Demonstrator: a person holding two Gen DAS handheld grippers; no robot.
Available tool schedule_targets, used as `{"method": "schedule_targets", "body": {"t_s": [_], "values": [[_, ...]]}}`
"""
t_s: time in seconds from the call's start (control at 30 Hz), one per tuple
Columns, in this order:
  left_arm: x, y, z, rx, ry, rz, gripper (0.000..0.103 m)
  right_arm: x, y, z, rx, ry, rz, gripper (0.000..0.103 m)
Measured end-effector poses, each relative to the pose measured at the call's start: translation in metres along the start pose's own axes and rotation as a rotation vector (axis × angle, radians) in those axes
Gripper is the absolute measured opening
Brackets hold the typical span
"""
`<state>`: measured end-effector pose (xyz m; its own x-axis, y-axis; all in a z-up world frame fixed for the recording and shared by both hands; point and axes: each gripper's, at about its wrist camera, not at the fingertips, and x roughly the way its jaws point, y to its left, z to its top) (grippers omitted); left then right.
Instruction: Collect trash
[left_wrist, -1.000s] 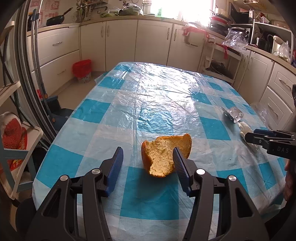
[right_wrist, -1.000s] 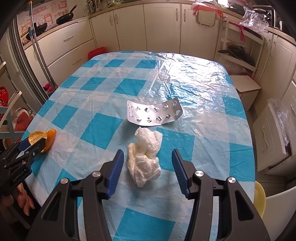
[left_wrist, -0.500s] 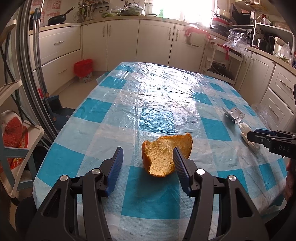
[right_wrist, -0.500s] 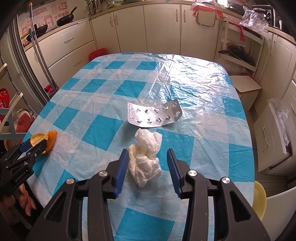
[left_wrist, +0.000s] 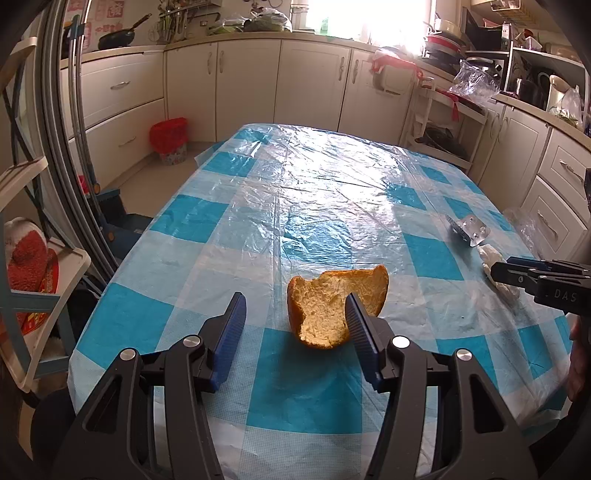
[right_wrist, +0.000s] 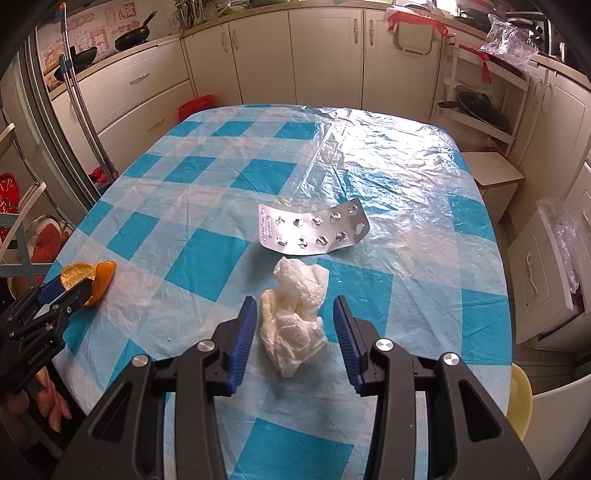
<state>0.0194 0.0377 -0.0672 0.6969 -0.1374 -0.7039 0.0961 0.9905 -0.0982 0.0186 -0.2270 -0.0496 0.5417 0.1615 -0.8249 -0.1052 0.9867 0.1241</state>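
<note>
On the blue-checked plastic-covered tabletop (right_wrist: 207, 236), the right gripper (right_wrist: 294, 325) has just narrowed its fingers around a crumpled white tissue (right_wrist: 293, 321), not pressing; the left gripper (left_wrist: 293, 315) gapes beside an orange peel (left_wrist: 332, 306).

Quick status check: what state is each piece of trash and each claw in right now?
Orange peel: lying on table, not gripped.
Crumpled tissue: on table, between right claw's fingers, not pinched.
Blister pack: emptied, bent, untouched.
Left claw: open.
Right claw: open, jaws just narrowed around the tissue.
</note>
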Motion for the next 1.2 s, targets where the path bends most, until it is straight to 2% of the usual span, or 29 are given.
{"method": "schedule_targets", "body": {"t_s": [0.33, 0.37, 0.4, 0.43, 0.57, 0.67, 0.73, 0.77, 0.83, 0.9, 1.1, 1.13, 1.2], "values": [[-0.001, 0.001, 0.000, 0.005, -0.003, 0.002, 0.053, 0.005, 0.001, 0.001, 0.004, -0.001, 0.008, 0.043], [-0.001, 0.000, 0.000, 0.004, -0.002, 0.001, 0.053, 0.005, 0.002, 0.001, -0.001, 0.001, 0.009, 0.040], [-0.001, 0.000, 0.000, 0.006, -0.002, -0.002, 0.053, 0.006, 0.004, 0.000, -0.010, 0.004, 0.011, 0.031], [-0.001, 0.001, 0.000, 0.009, -0.002, -0.004, 0.053, 0.005, 0.005, 0.001, -0.018, 0.002, 0.012, 0.029], [-0.001, 0.001, 0.000, 0.009, -0.005, 0.000, 0.053, 0.002, 0.008, 0.002, -0.023, -0.008, 0.015, 0.029], [-0.001, 0.001, -0.001, 0.014, -0.006, 0.002, 0.053, 0.005, 0.007, 0.001, -0.014, -0.002, 0.011, 0.037], [-0.001, 0.001, -0.001, 0.017, -0.007, -0.005, 0.052, 0.007, 0.007, 0.001, -0.017, 0.004, 0.013, 0.037], [-0.001, 0.002, 0.000, 0.018, -0.006, -0.015, 0.043, 0.007, 0.008, 0.001, -0.021, 0.007, 0.017, 0.035], [-0.001, 0.001, 0.000, 0.029, 0.001, -0.023, 0.029, 0.007, 0.011, 0.001, -0.034, 0.007, 0.024, 0.026], [-0.001, -0.001, -0.001, 0.037, 0.001, -0.024, 0.027, 0.005, 0.013, 0.001, -0.044, 0.003, 0.025, 0.022], [-0.001, -0.003, -0.002, 0.044, 0.001, -0.022, 0.028, 0.007, 0.013, -0.001, -0.046, 0.012, 0.032, 0.023], [0.000, -0.003, -0.001, 0.050, 0.007, -0.031, 0.023, 0.006, 0.014, -0.001, -0.051, 0.011, 0.033, 0.023], [-0.001, -0.006, 0.000, 0.059, 0.016, -0.051, 0.015, 0.003, 0.015, -0.002, -0.059, 0.007, 0.037, 0.014]]}}
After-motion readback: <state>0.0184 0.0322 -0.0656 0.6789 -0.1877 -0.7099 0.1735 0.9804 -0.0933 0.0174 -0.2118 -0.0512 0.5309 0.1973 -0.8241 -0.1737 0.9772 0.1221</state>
